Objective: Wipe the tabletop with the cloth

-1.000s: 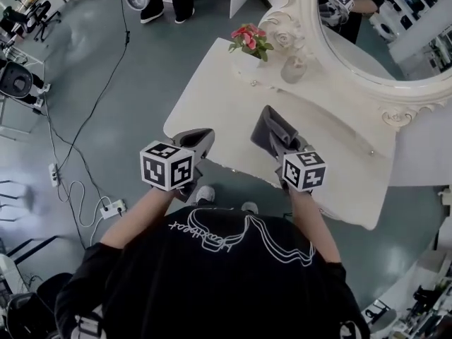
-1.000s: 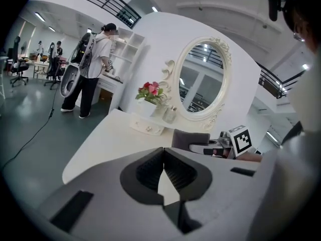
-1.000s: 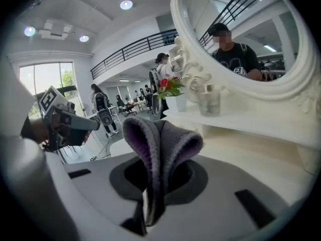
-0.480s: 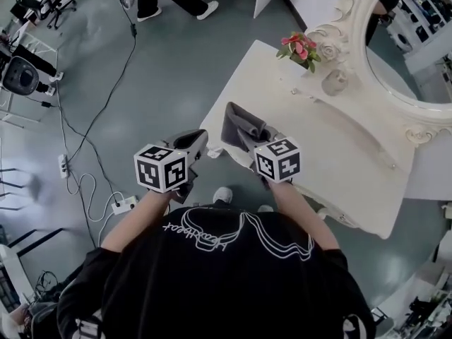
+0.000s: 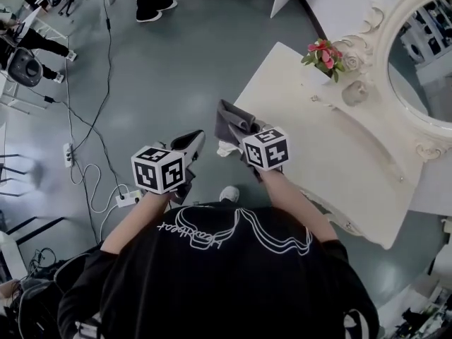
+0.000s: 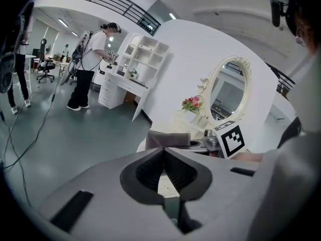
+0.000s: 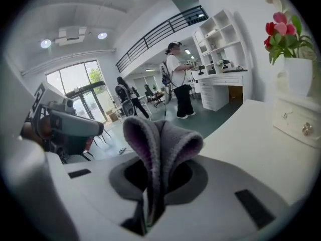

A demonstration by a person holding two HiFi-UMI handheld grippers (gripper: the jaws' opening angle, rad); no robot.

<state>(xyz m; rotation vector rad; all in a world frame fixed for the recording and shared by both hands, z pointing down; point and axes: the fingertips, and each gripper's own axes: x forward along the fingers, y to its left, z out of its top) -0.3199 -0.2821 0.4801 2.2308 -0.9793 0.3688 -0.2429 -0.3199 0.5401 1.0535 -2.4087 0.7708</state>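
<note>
The cloth has slid from mid-table to the left corner of the tabletop, pinched in the right gripper (a grey fold stands up out of its jaws). The left gripper hangs beside the table, over the floor, jaws closed together on nothing. Pink flowers stand at the far edge, by the mirror.

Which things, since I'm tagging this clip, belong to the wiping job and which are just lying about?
Job: cloth, right gripper shut on it, tabletop.
Lying about: flowers, mirror, power strip, left gripper, shut and empty.
</note>
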